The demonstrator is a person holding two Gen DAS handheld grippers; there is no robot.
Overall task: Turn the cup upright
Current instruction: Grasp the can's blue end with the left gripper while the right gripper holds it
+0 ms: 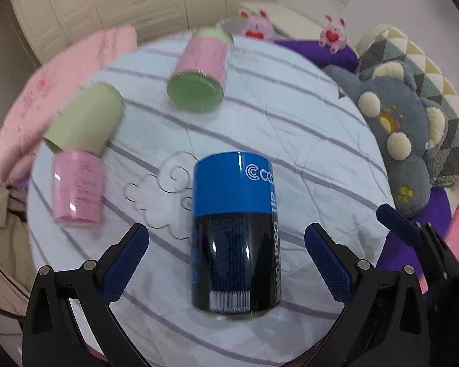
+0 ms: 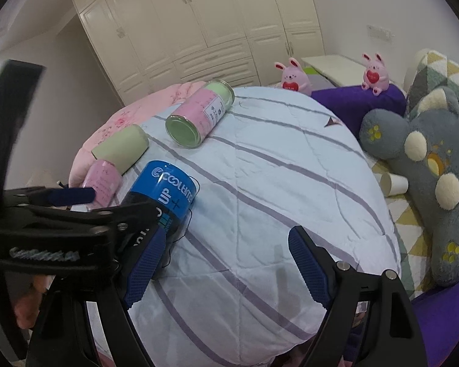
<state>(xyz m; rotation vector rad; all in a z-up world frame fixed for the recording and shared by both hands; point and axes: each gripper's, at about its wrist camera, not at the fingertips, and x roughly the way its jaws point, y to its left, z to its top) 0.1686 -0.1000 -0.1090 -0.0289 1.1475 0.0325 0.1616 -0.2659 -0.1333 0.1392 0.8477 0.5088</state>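
Observation:
A blue and black cup [image 1: 235, 229] with white lettering lies on the striped quilt [image 1: 290, 116]. It sits between the fingers of my open left gripper [image 1: 226, 244], which do not touch it. In the right wrist view the cup [image 2: 168, 189] shows at the left, partly hidden by the left gripper's frame [image 2: 61, 229]. My right gripper [image 2: 226, 260] is open and empty over the quilt [image 2: 275, 168], to the right of the cup.
Two pink and green jars [image 1: 199, 70] [image 1: 79, 165] lie on their sides farther back on the quilt. A grey plush [image 1: 404, 140] and pillows line the right side. A white paper cup [image 2: 394, 183] lies by the plush. Pink bunnies [image 2: 293, 76] sit at the back.

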